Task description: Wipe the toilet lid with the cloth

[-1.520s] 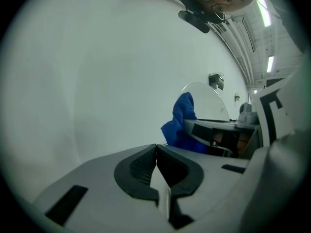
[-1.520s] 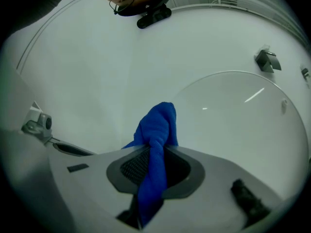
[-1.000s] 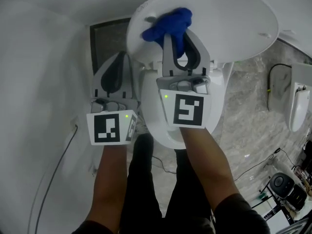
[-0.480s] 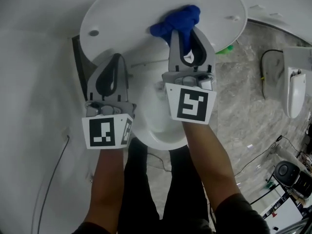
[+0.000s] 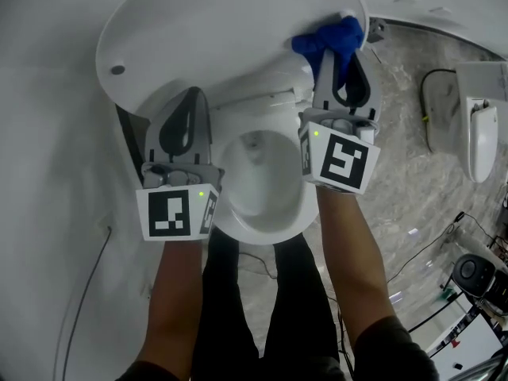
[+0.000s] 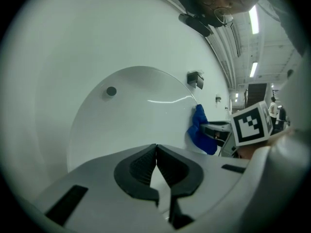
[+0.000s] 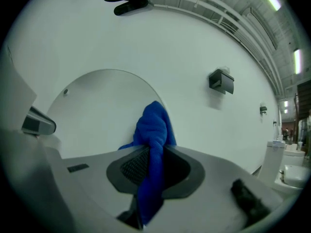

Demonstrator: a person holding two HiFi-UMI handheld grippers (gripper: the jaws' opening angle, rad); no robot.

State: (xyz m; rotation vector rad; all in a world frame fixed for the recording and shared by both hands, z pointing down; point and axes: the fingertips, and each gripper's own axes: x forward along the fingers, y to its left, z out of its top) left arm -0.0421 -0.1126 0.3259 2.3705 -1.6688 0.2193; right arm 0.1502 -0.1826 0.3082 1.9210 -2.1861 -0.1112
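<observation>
Jaws of right gripper (image 7: 154,154) pinching plush cloth (image 5: 329,38), left gripper's (image 6: 156,152) together (empty), glossy oval lid (image 5: 222,30)

No lettering, brand or number can be read anywhere in the room.
The only print is 2 black-and-white coded squares, patterns rather than text: the left marker (image 5: 171,213) on the cube of the left gripper (image 5: 189,94), the right marker (image 5: 343,159) on that of the right gripper (image 5: 340,54).

The toilet lid (image 5: 226,34) looks glossy, the cloth (image 5: 329,40) fluffy.
</observation>
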